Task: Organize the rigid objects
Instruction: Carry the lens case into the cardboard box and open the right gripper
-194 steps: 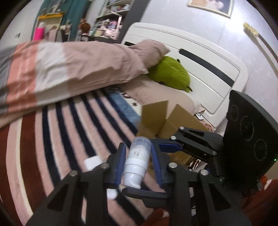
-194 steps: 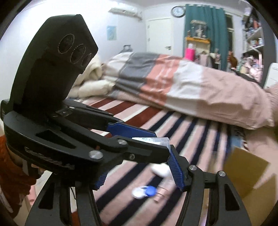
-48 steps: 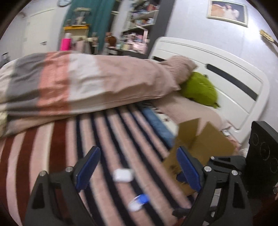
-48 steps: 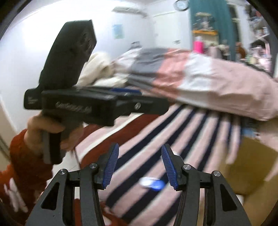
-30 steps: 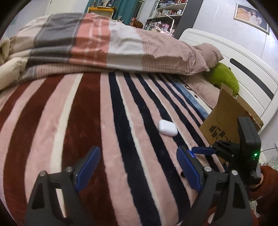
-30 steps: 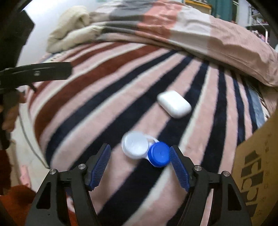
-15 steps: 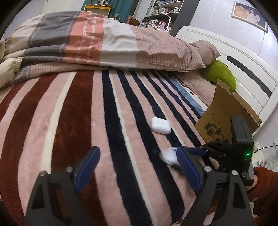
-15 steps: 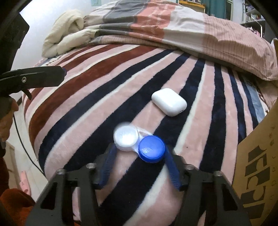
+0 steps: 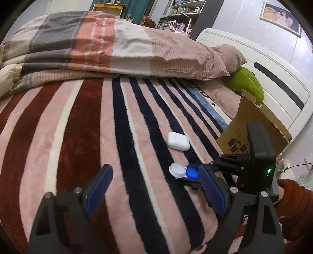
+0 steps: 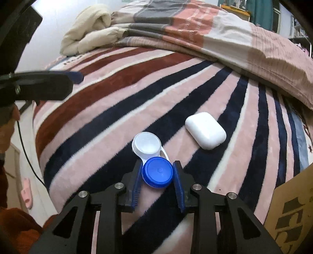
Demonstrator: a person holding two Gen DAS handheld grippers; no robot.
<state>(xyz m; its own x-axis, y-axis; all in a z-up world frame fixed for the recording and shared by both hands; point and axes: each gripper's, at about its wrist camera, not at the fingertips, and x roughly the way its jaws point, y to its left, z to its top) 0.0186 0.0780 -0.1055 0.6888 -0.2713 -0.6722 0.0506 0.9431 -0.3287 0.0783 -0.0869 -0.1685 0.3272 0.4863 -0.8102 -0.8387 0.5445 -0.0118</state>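
The right gripper (image 10: 158,182) has its blue-padded jaws closed on the blue cap of a small white-and-blue plastic contact lens case (image 10: 152,160), which lies on the plush striped blanket (image 10: 121,101) in pink, dark red and navy. Just beyond the case rests a white rounded earbud case (image 10: 205,130), near but apart. The left gripper (image 9: 156,187) hovers with its jaws wide apart and nothing between them. A brown cardboard box (image 9: 252,129) stands at the blanket's right edge. Only the left wrist view shows the white headboard (image 9: 273,78), a green plush toy (image 9: 246,84) and shelves (image 9: 182,9); only the right wrist view shows a cream folded blanket (image 10: 88,29).
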